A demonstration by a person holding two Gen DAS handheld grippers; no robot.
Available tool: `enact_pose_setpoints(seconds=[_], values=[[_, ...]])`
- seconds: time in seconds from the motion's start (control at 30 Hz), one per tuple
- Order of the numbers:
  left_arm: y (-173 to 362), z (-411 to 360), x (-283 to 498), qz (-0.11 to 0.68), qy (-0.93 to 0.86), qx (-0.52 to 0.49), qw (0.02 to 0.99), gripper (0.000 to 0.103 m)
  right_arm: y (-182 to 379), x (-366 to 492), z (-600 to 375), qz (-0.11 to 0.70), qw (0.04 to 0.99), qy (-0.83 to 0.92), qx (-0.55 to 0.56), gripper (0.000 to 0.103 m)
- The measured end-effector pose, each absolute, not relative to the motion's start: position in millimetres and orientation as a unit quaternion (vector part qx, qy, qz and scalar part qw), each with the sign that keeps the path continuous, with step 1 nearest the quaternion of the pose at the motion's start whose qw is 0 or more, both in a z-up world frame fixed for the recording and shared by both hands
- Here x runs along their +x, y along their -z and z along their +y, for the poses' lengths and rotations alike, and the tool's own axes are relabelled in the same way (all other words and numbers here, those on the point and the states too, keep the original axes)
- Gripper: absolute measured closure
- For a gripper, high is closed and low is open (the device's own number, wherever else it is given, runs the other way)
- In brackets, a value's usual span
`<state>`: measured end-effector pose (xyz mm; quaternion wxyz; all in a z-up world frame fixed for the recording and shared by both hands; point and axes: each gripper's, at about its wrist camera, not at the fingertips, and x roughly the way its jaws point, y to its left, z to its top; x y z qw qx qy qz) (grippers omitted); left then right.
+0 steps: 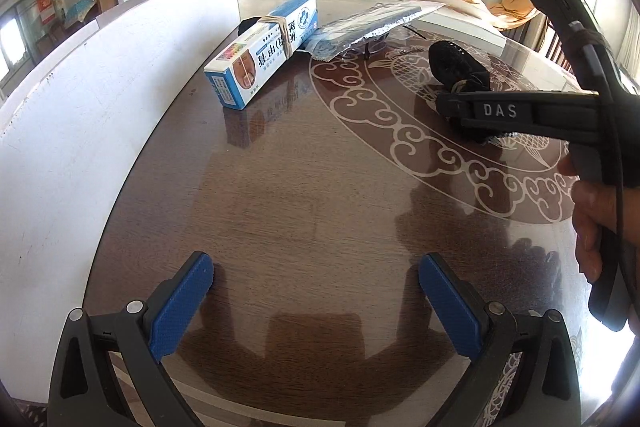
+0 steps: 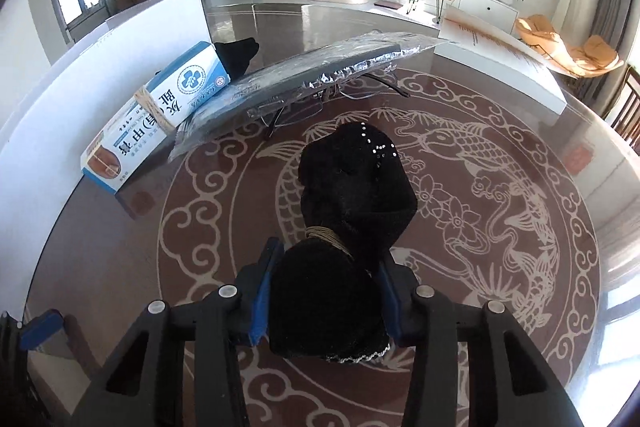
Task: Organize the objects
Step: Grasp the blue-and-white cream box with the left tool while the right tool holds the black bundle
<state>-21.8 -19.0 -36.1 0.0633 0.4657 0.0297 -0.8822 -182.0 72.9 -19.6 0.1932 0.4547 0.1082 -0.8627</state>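
My right gripper (image 2: pixel 324 301) has its blue fingers (image 2: pixel 262 301) clamped on the rolled black socks (image 2: pixel 352 195), pressing in on the cuff end from both sides. The bundle is tied at its waist with a tan rubber band (image 2: pixel 326 237), and its rounded far end, dotted with small shiny studs, points out over the carp pattern on the table (image 2: pixel 520 227). From my left wrist view I see those socks (image 1: pixel 456 63) well to the right of the blue-and-white box (image 1: pixel 264 47), with the hand (image 1: pixel 596 223) holding the right gripper at the right edge of that view. My left gripper (image 1: pixel 316 303) has its fingers (image 1: pixel 180 307) wide apart with only bare table between them. The box (image 2: pixel 156 115) lies beside the white board (image 2: pixel 80 79). A foil-wrapped flat packet (image 2: pixel 316 75) leans on the far end of the box, glasses (image 2: pixel 296 109) sit under the packet, and another black sock (image 2: pixel 238 55) lies just beyond the box.
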Motion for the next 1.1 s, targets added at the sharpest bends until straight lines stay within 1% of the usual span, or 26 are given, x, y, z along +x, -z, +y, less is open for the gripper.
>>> enact_pose_setpoints(seconds=[0.33, 0.4, 0.47, 0.5, 0.53, 0.67, 0.73, 0.83, 0.93, 1.1], values=[[36.4, -19.0, -21.8, 0.03, 0.882, 0.465, 0.063, 0.0, 22.0, -114.0, 166.7, 0.1, 0.15, 0.879, 0.441, 0.059], [36.3, -19.0, -20.9, 0.03, 0.882, 0.465, 0.063, 0.0, 21.8, -103.7, 177.1, 0.097, 0.146, 0.882, 0.437, 0.057], [36.3, -19.1, -20.9, 0.03, 0.882, 0.465, 0.063, 0.0, 22.4, -95.3, 183.8, 0.087, 0.144, 0.884, 0.436, 0.042], [36.4, -19.1, -21.3, 0.03, 0.882, 0.465, 0.063, 0.0, 24.5, -94.3, 187.4, 0.081, 0.143, 0.884, 0.437, 0.03], [36.2, -19.1, -20.8, 0.03, 0.882, 0.465, 0.063, 0.0, 26.4, -93.3, 189.8, 0.074, 0.143, 0.885, 0.437, 0.021], [36.7, -19.4, -19.9, 0.03, 0.882, 0.466, 0.063, 0.0, 28.9, -94.1, 187.4, 0.076, 0.143, 0.883, 0.441, 0.015], [36.5, -19.1, -20.1, 0.029, 0.881, 0.467, 0.063, 0.0, 31.1, -92.9, 185.5, 0.079, 0.147, 0.88, 0.445, 0.007], [33.4, -23.0, -19.7, 0.03, 0.878, 0.473, 0.075, 0.0, 32.5, -93.7, 184.9, 0.08, 0.148, 0.878, 0.448, 0.004], [14.4, -34.2, -31.1, 0.032, 0.891, 0.447, 0.074, 0.0, 33.3, -93.7, 183.2, 0.083, 0.149, 0.877, 0.449, 0.002], [-23.3, -48.1, -103.6, -0.031, 0.904, 0.417, 0.089, 0.0, 33.2, -93.7, 183.7, 0.083, 0.149, 0.877, 0.449, 0.002]])
